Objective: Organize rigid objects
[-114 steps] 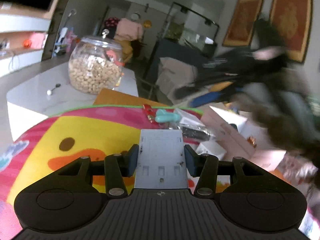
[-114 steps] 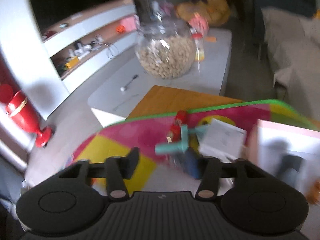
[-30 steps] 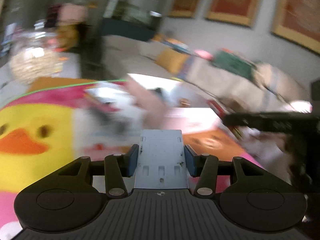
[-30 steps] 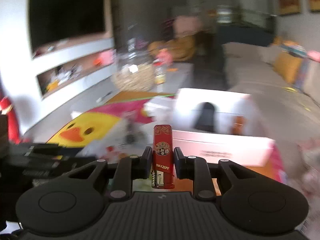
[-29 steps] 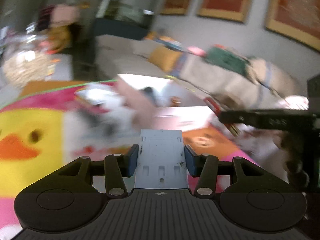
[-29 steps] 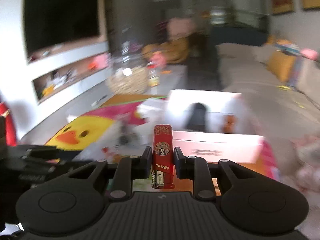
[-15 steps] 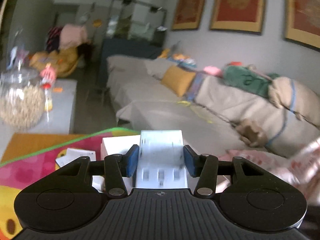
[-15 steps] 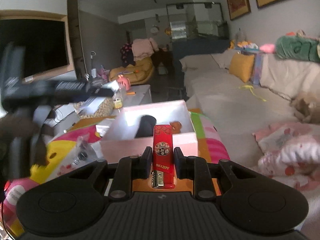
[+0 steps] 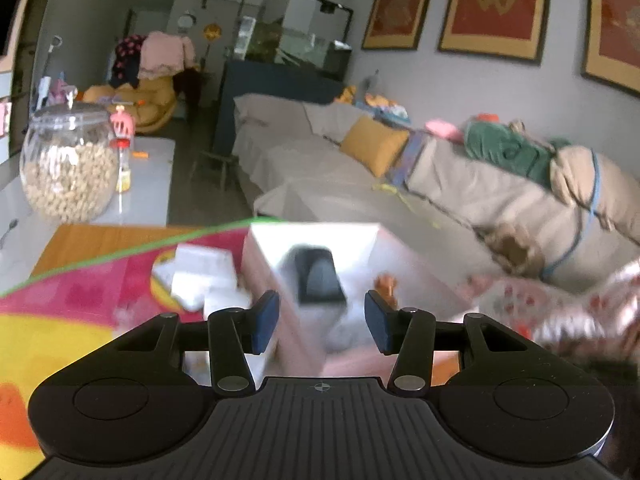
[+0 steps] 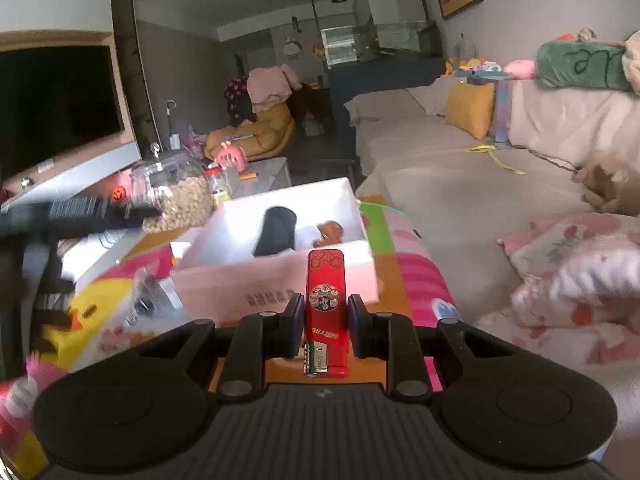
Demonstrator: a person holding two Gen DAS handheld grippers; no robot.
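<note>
While we hover by the box point(image 10: 276, 280):
R tool point(image 10: 325, 322): we grip red lighter point(image 10: 325, 300), upright, just before box.
L tool point(image 9: 320, 318): released, nothing btw fingers, over box.
Box: dark item point(image 10: 276, 232) inside.

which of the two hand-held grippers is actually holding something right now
The right hand-held gripper: its fingers are shut on an upright red lighter in front of the white open box. The left hand-held gripper is open, with nothing between its fingers.
</note>
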